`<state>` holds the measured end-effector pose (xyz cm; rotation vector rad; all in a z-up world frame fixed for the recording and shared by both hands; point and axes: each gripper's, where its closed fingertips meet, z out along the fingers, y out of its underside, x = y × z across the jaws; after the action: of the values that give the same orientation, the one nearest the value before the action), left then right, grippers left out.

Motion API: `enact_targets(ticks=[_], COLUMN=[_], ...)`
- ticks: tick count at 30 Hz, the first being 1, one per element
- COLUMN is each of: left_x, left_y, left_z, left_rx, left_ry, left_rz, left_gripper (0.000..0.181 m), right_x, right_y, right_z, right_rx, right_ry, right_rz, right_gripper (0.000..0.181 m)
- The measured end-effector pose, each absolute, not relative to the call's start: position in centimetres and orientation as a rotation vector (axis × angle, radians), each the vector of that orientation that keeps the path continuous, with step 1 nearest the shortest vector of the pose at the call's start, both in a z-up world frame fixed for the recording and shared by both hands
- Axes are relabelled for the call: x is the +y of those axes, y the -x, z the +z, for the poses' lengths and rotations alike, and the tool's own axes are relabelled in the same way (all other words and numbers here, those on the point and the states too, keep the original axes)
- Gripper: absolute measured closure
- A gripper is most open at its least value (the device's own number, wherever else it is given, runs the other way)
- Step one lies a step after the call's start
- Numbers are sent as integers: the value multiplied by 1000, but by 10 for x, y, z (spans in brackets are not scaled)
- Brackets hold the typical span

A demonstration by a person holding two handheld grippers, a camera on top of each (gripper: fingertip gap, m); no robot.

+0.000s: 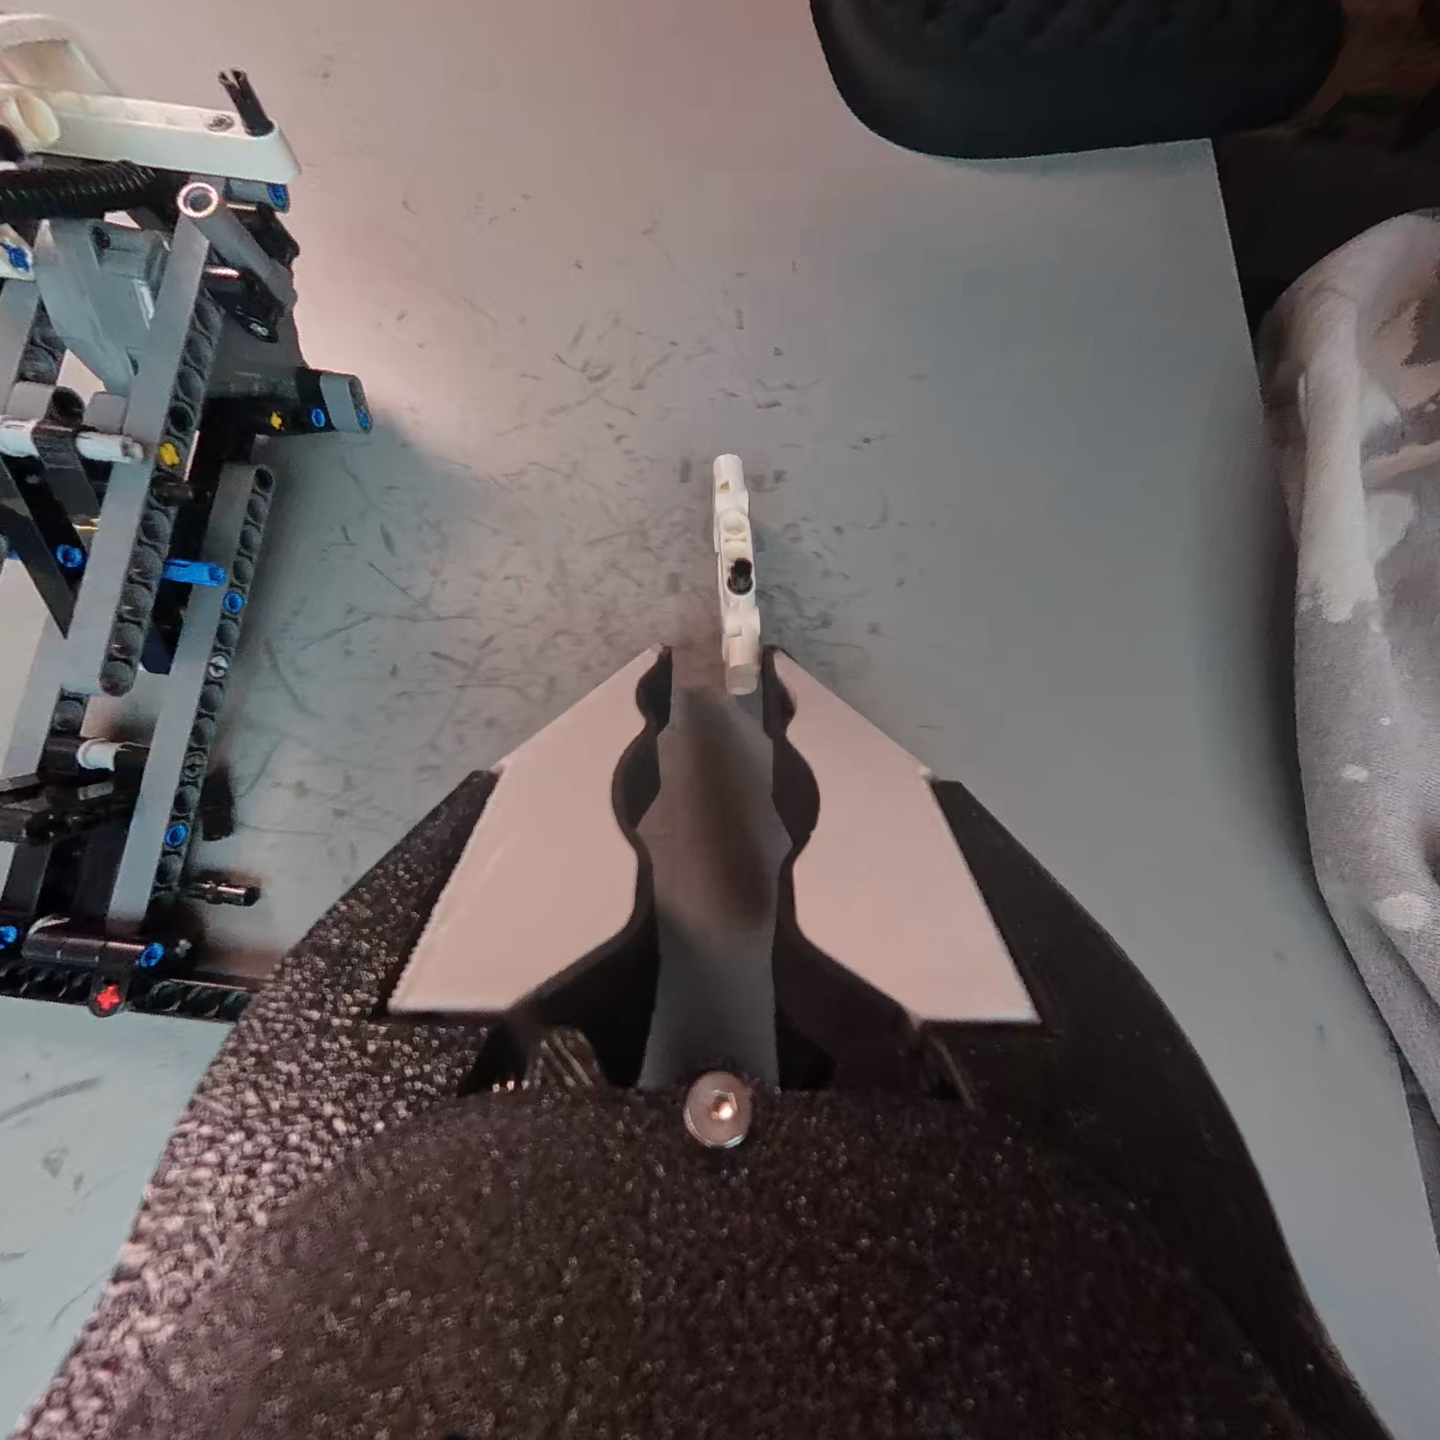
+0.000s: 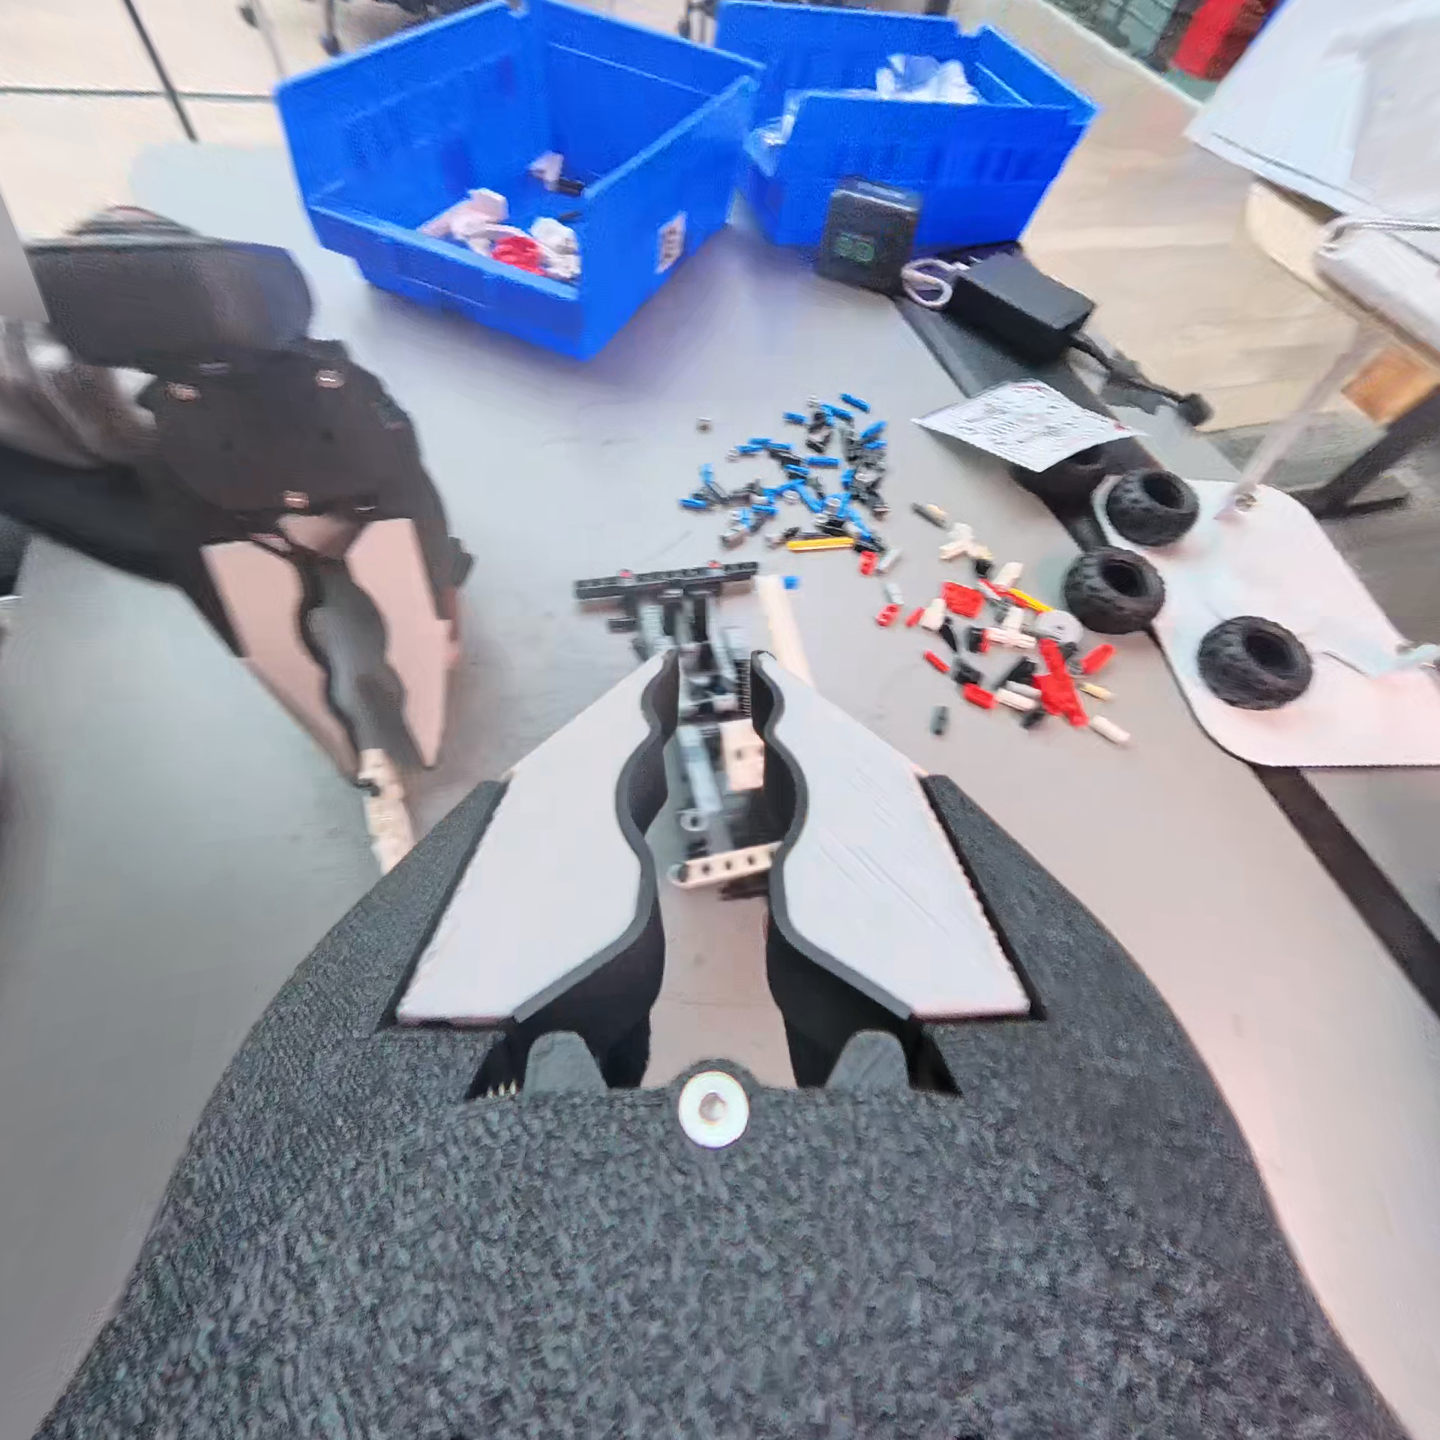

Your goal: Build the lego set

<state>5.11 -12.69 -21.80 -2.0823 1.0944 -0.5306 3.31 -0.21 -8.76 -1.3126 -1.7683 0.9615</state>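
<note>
lego chassis (image 2: 686,662) lies between right gripper's (image 2: 711,662) parted fingers; no writing legible.

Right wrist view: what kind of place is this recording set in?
Probably a workshop or lab bench, not a home: a scuffed grey table carries blue storage bins, sorted piles of loose Lego pieces, and a power adapter by the edge.

Two blue bins (image 2: 499,179) stand at the far edge of the scuffed grey desk (image 1: 974,390) — beside them a small black device (image 2: 866,226) and a black power adapter (image 2: 1021,300).
</note>
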Motion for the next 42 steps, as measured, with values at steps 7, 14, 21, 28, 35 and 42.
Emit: enact_targets(ticks=[7, 14, 21, 28, 35, 42], left_x=[-113, -101, -97, -82, -92, -105], left_y=[-37, -18, -16, 5, -13, -40], left_z=[-168, -155, -157, -127, -99, -101], left_rx=[884, 765, 737, 489, 342, 476], left_ry=[1880, 1825, 1833, 1743, 1625, 1668], left_rz=[-677, -681, -666, -727, -1064, -1041], left_gripper=[135, 136, 139, 138, 150, 172], right_x=[105, 112, 111, 30, -85, -107], right_y=[29, 53, 55, 30, -20, -34], right_z=[-166, -225, -225, -104, -106, -102], right_rx=[-1888, -2093, -2134, -1977, -1978, -1946], right_ry=[1586, 1625, 1563, 1054, 813, 721], right_rz=[735, 585, 557, 670, 615, 482], right_gripper=[165, 167, 178, 178, 178, 178])
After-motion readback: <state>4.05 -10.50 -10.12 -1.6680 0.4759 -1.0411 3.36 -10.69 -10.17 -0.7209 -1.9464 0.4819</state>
